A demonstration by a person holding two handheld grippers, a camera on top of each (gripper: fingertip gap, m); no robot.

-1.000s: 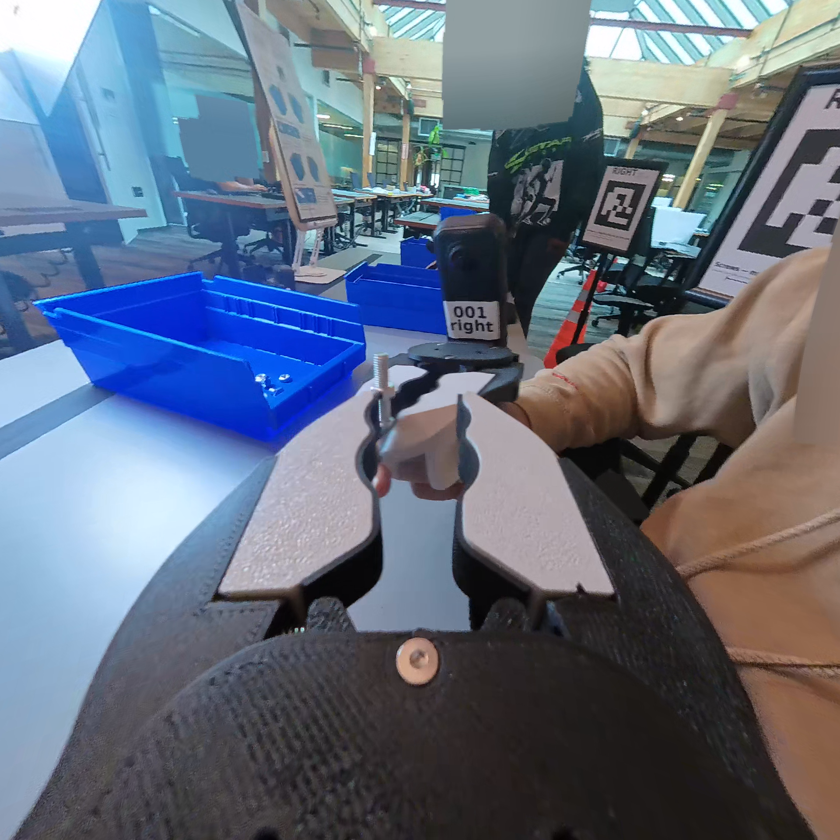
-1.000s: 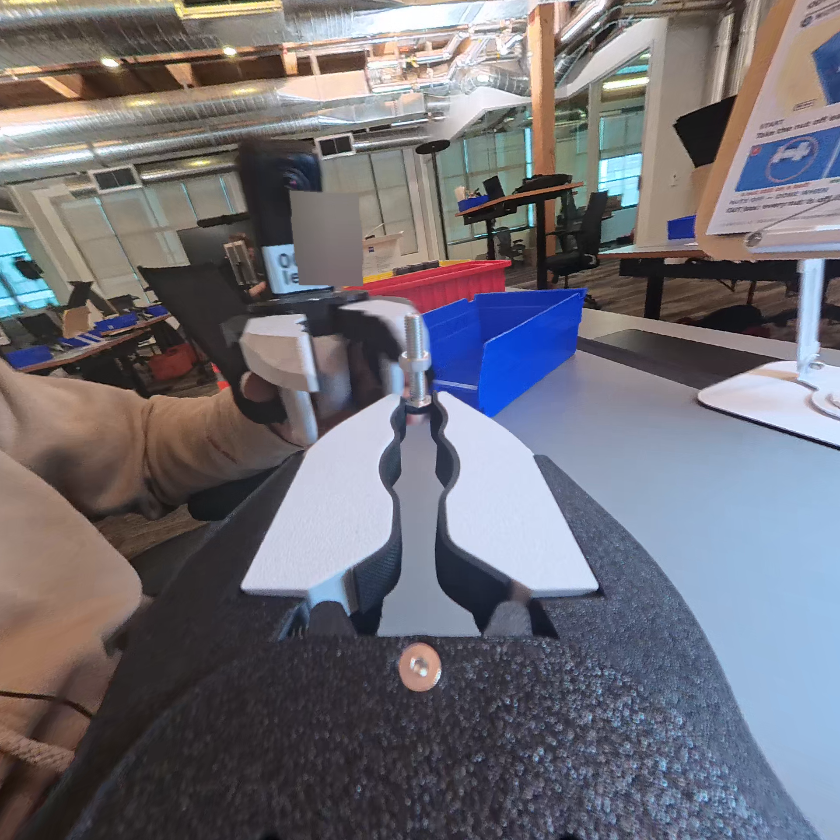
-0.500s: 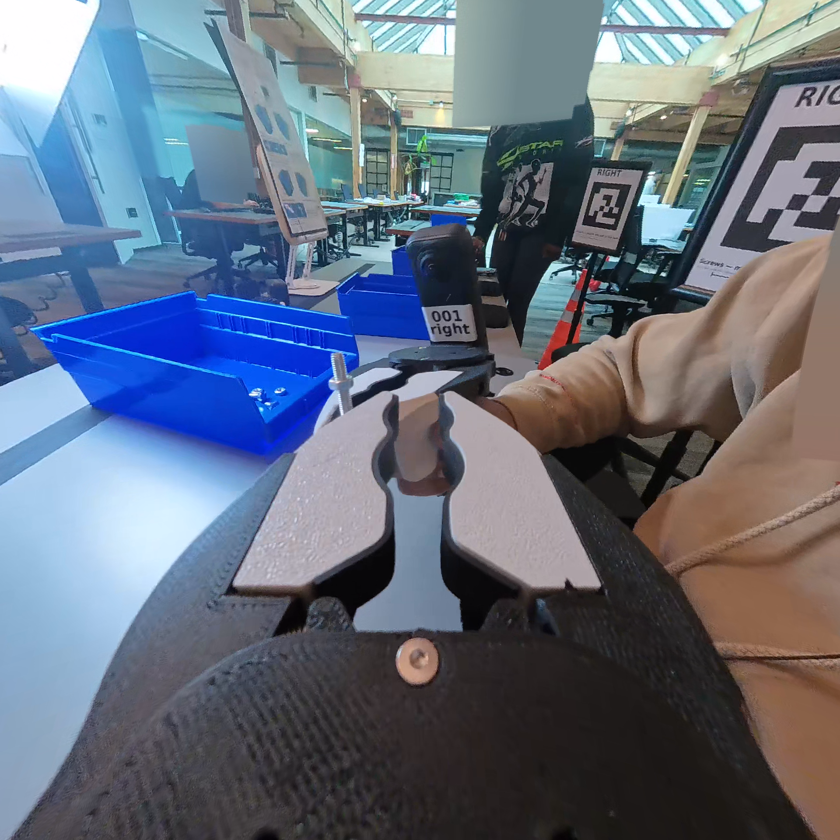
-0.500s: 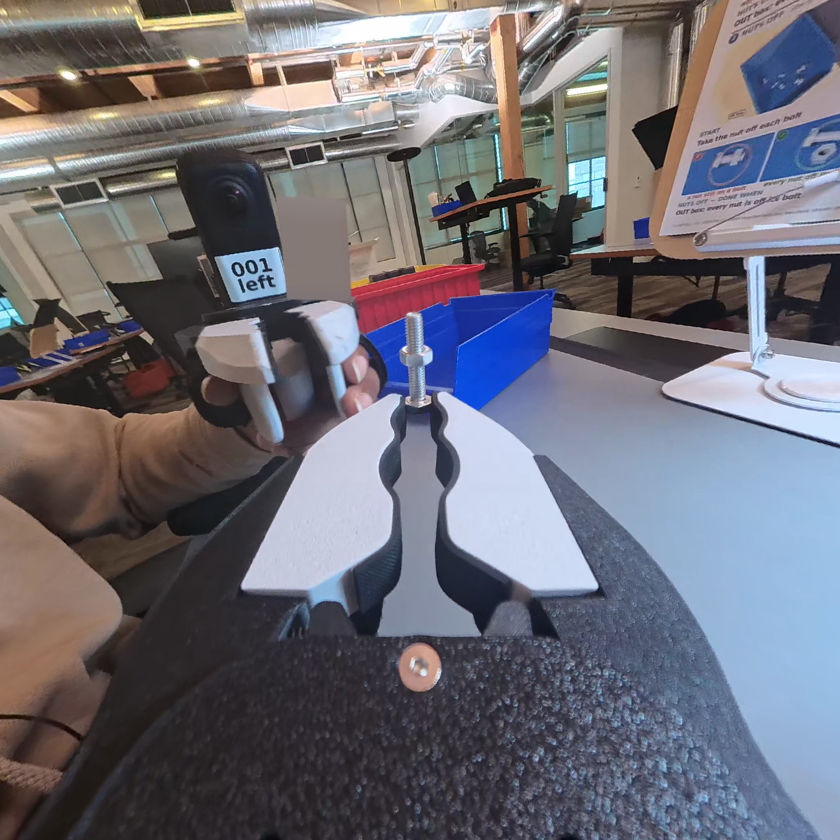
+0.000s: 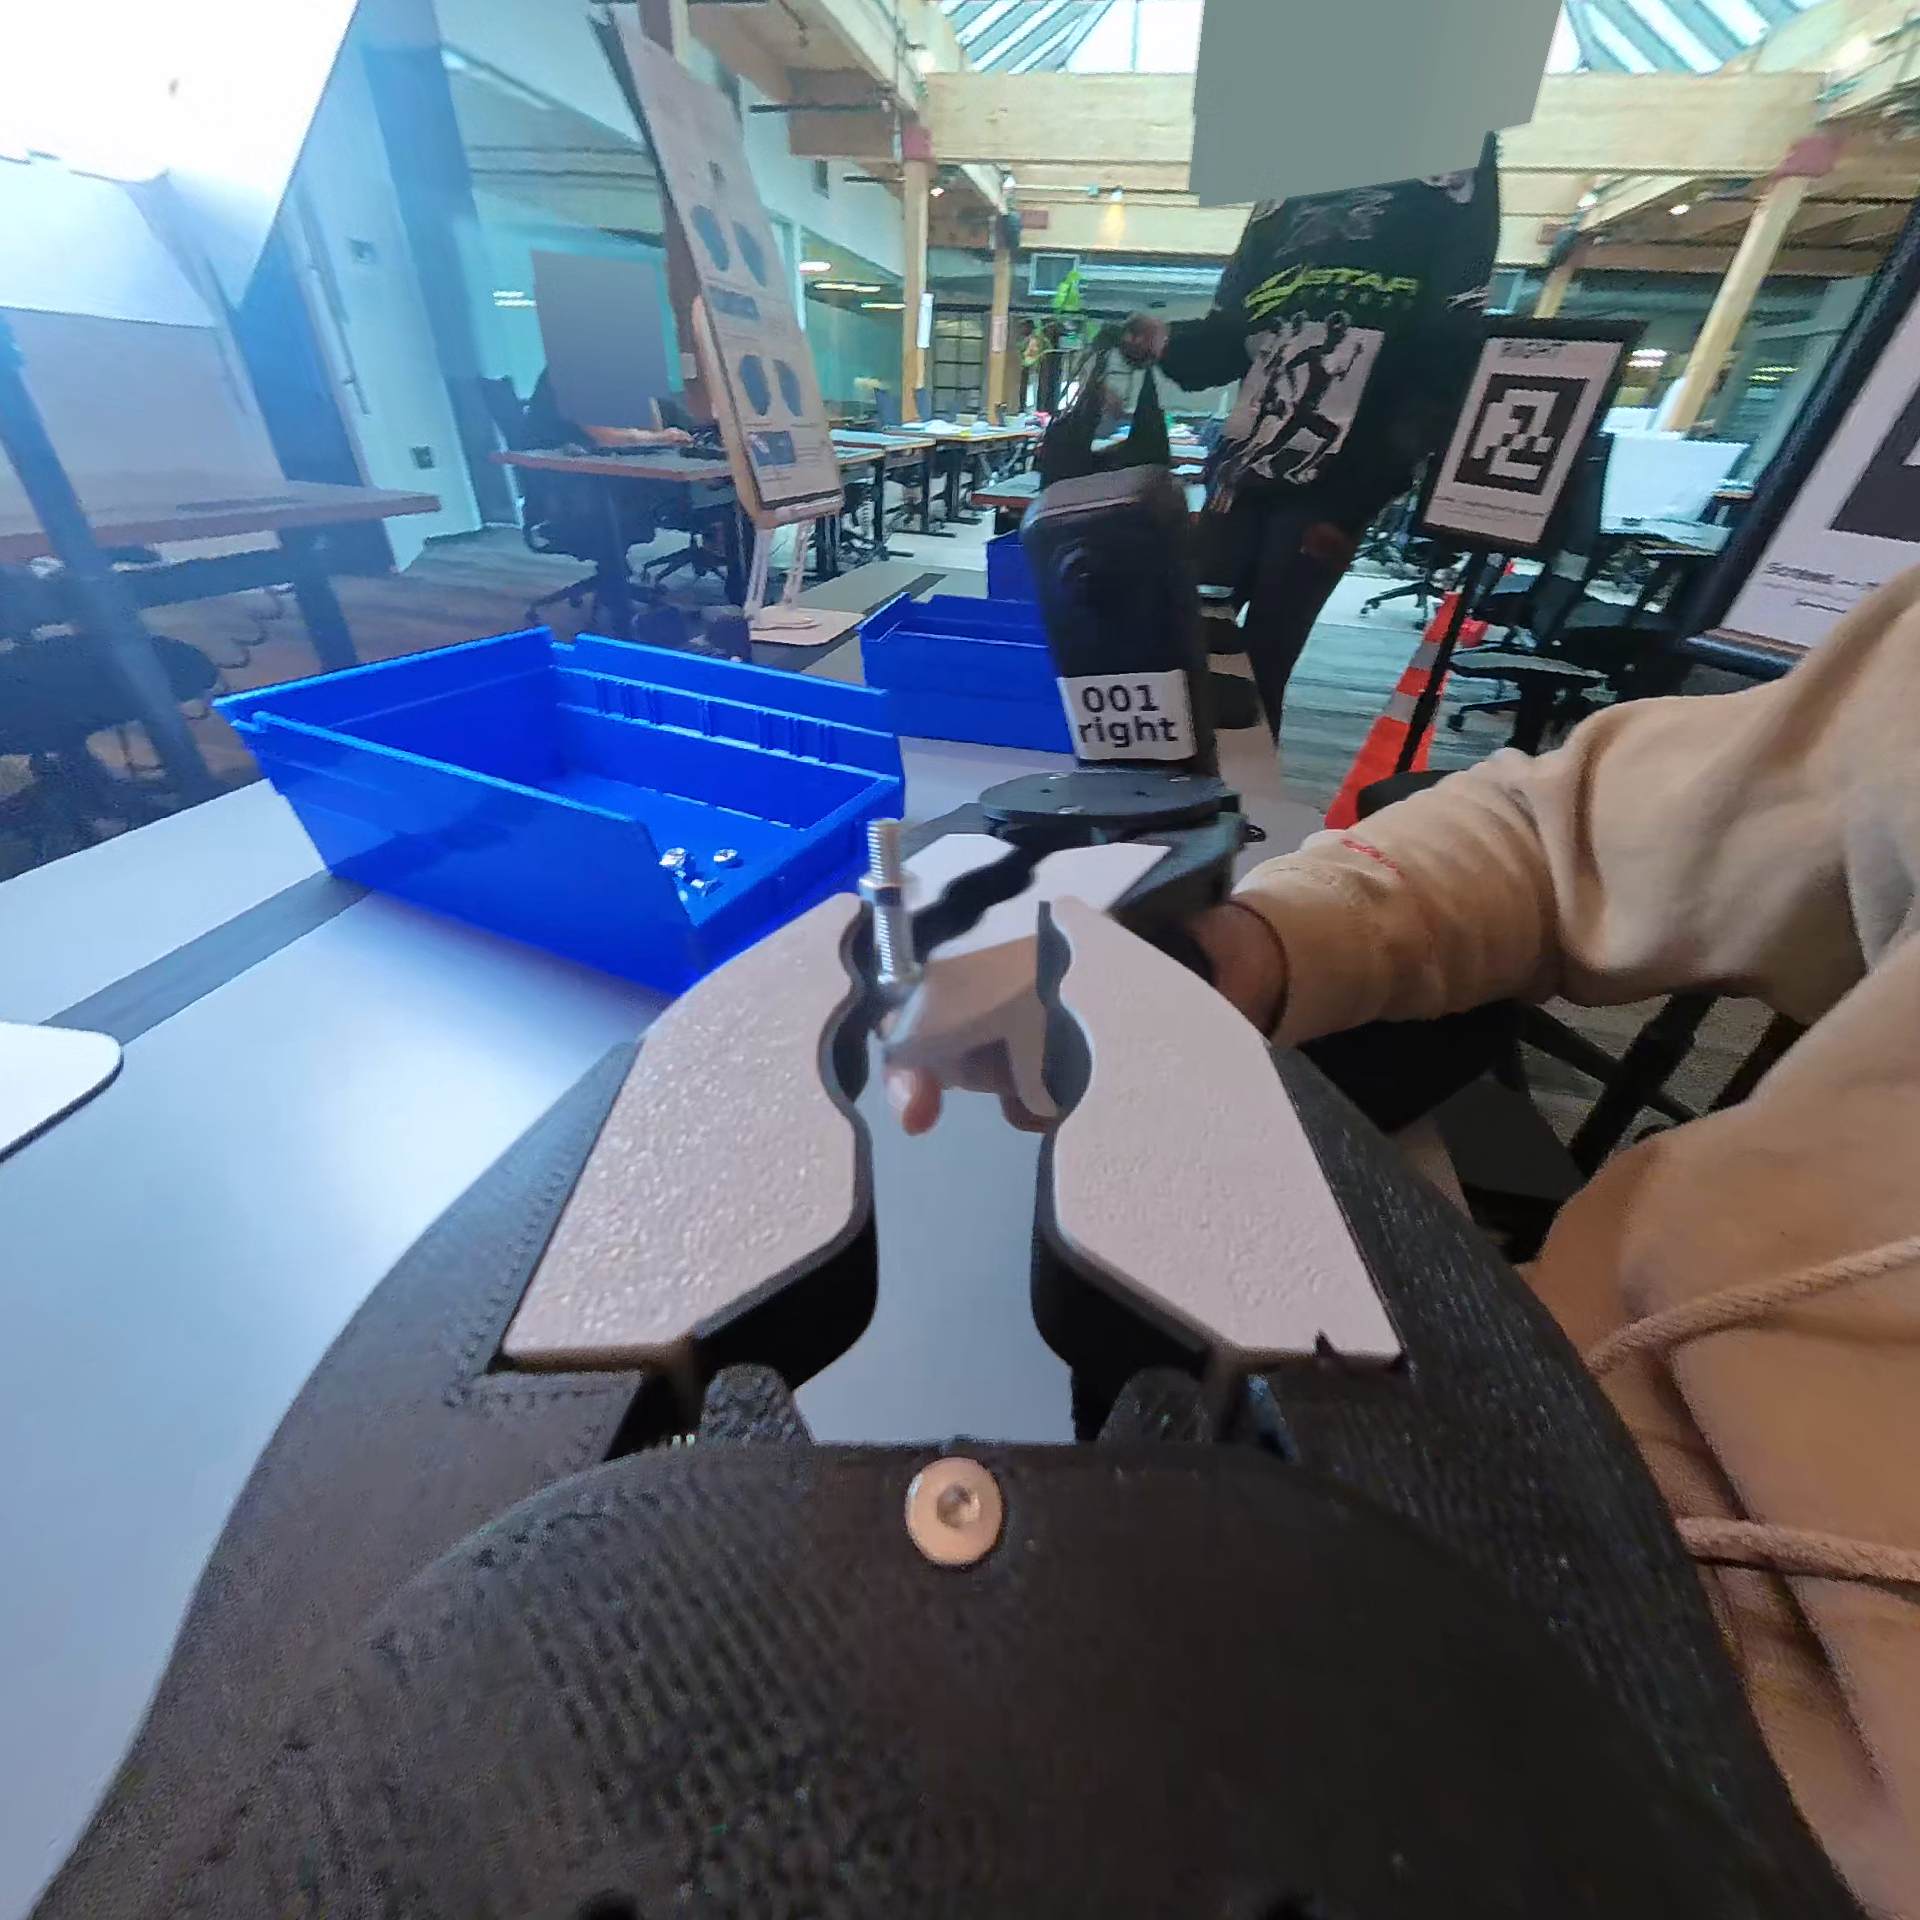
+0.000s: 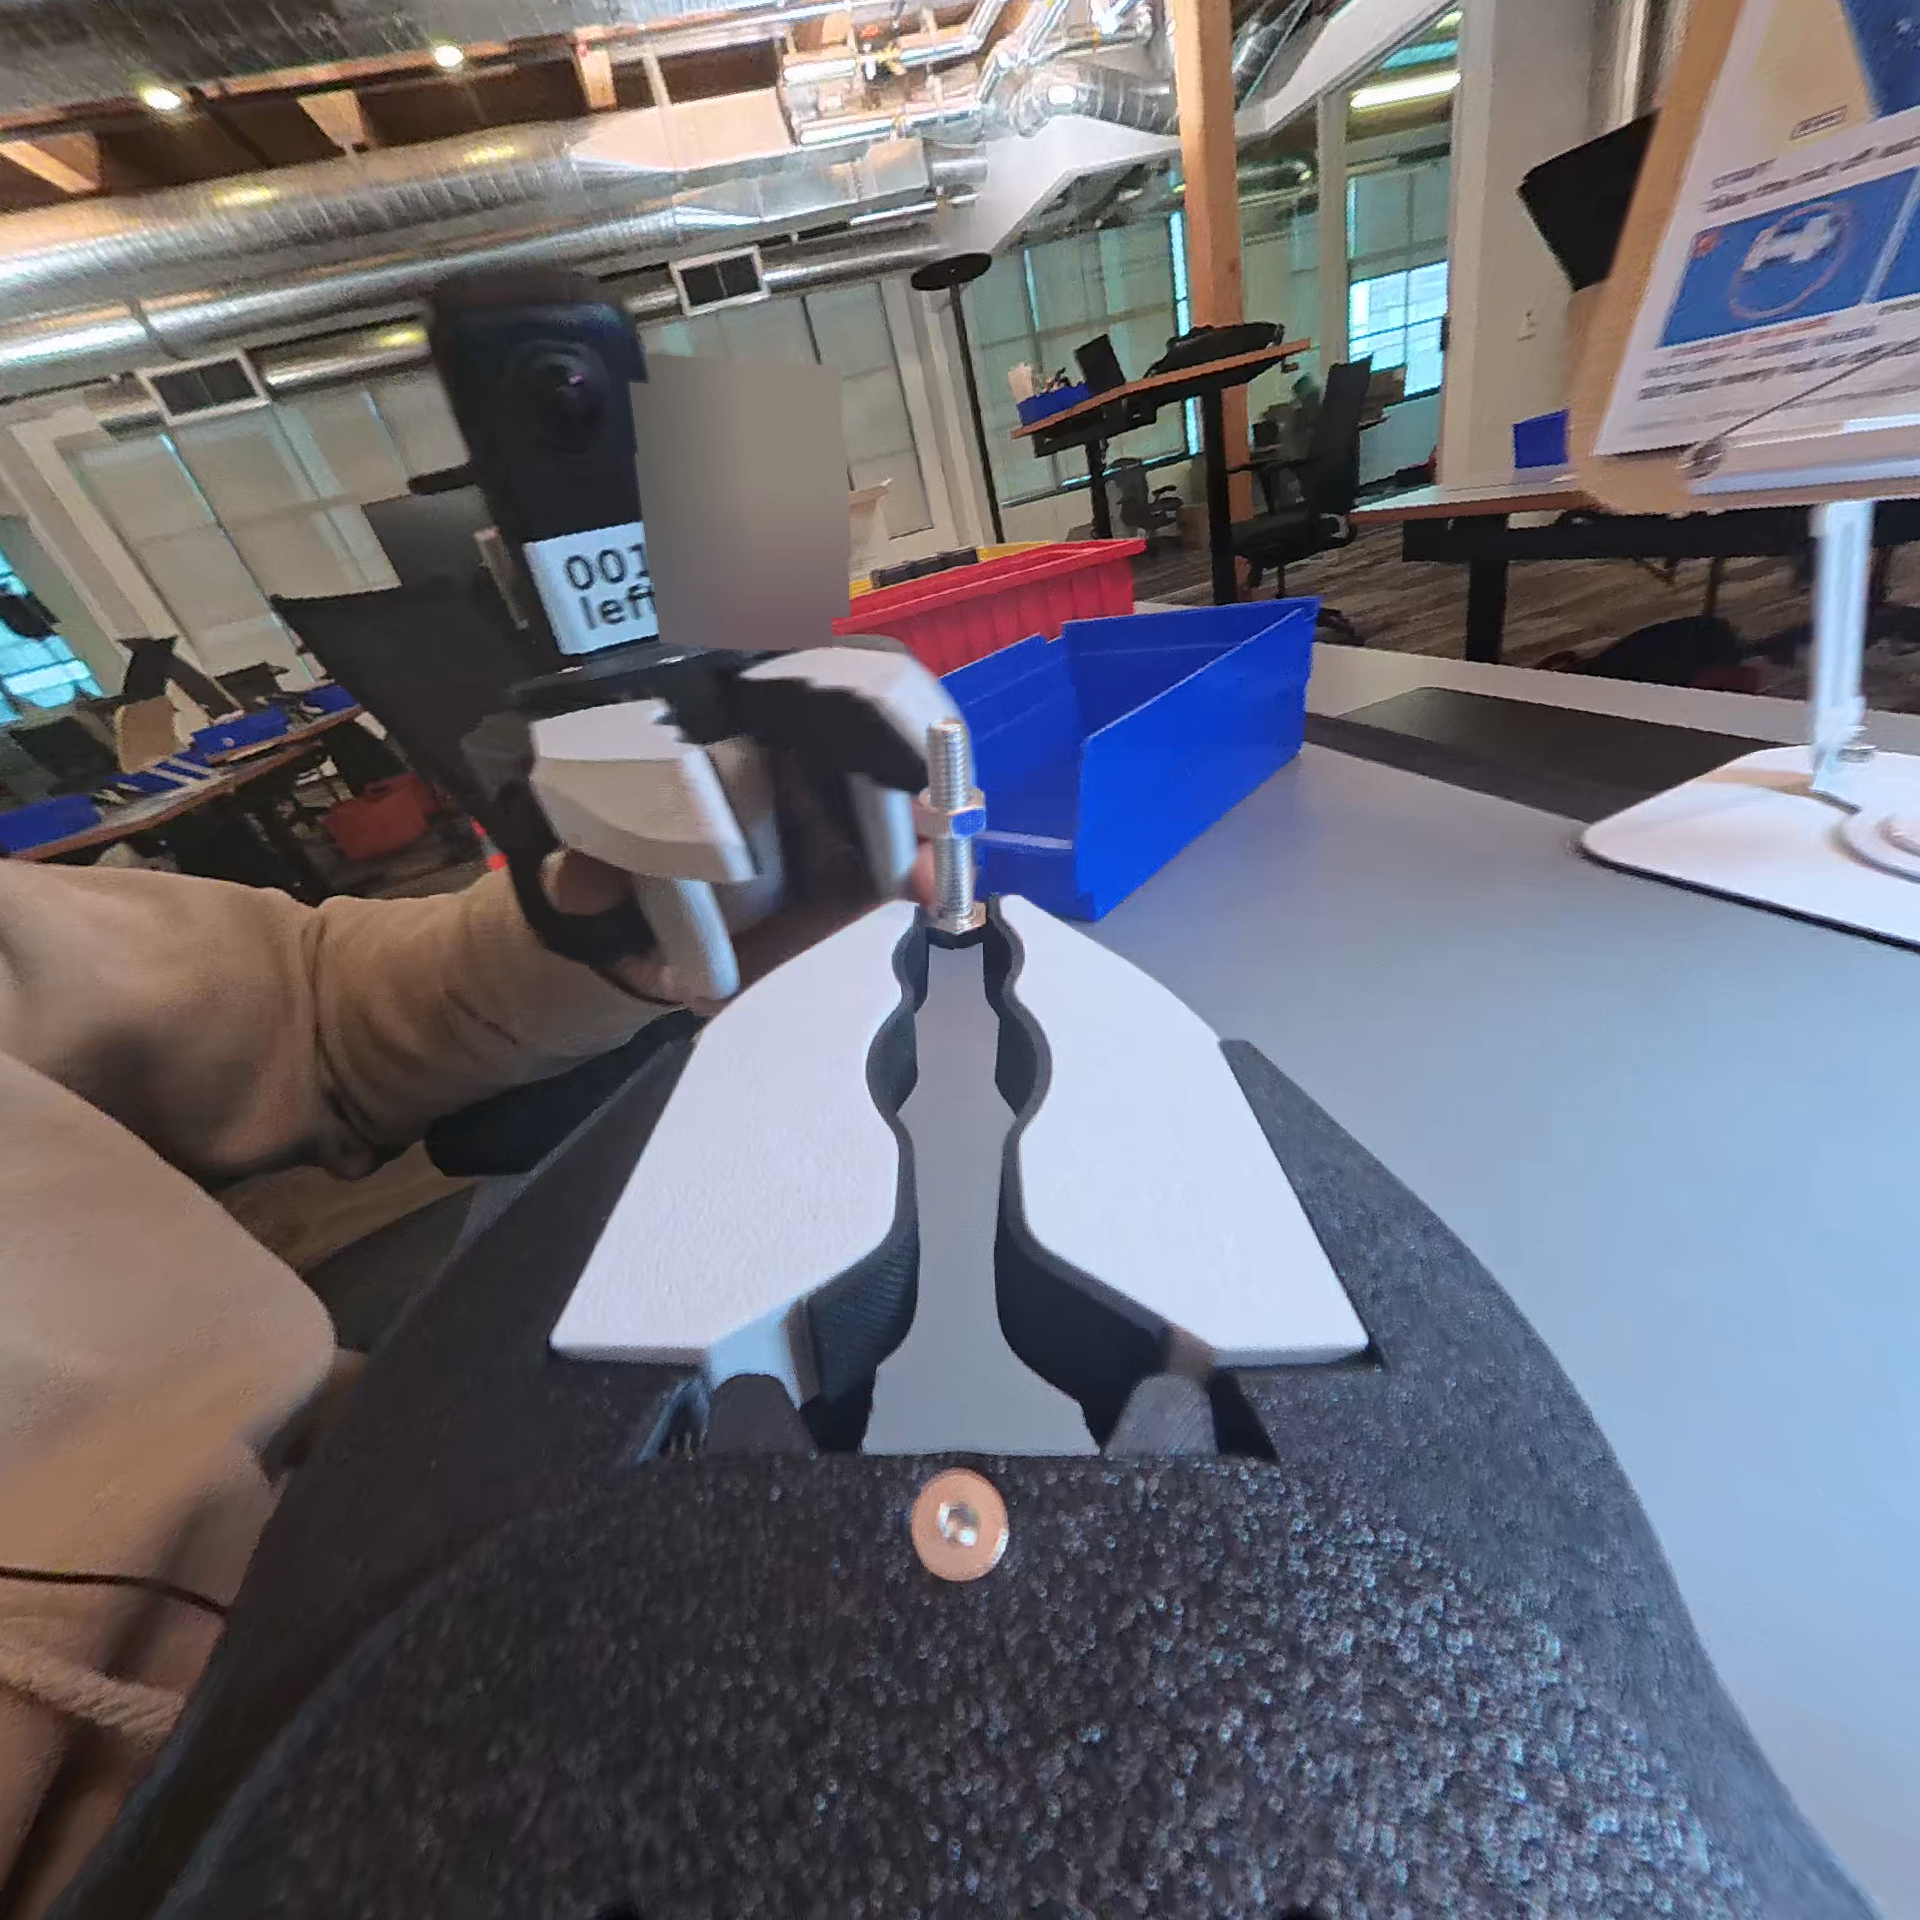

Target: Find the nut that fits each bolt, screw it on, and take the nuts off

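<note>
Bolt (image 5: 885, 914) is standing upright in the left wrist view, its head pinched in the tips of the right tool (image 5: 902, 992), which is reaching in from the right at the far end of the left tool's own fingers. The left tool (image 5: 951, 971) is sitting spread wide with nothing between its fingers, its left fingertip just beside the bolt's shaft. A nut (image 5: 883, 886) is sitting partway up the thread. Farther left on the grey counter (image 5: 208, 1143) a blue bin (image 5: 561, 821) is lying with a few small silver pieces in its near corner, and a second blue bin (image 5: 956, 665) is standing beyond it. In the right wrist view the right tool (image 6: 958, 925) is gripping the bolt (image 6: 952, 831) by its head, nearly closed, the shaft pointing straight up with the nut (image 6: 950, 805) around its middle. The left tool (image 6: 790, 790) is hanging open just left of the bolt, one finger close beside the nut; whether they are touching I cannot tell. A blue bin (image 6: 1164, 748) is resting on the counter (image 6: 1455, 1039) behind, a red bin (image 6: 997, 603) farther back, and a white sign stand (image 6: 1766, 831) at far right.
</note>
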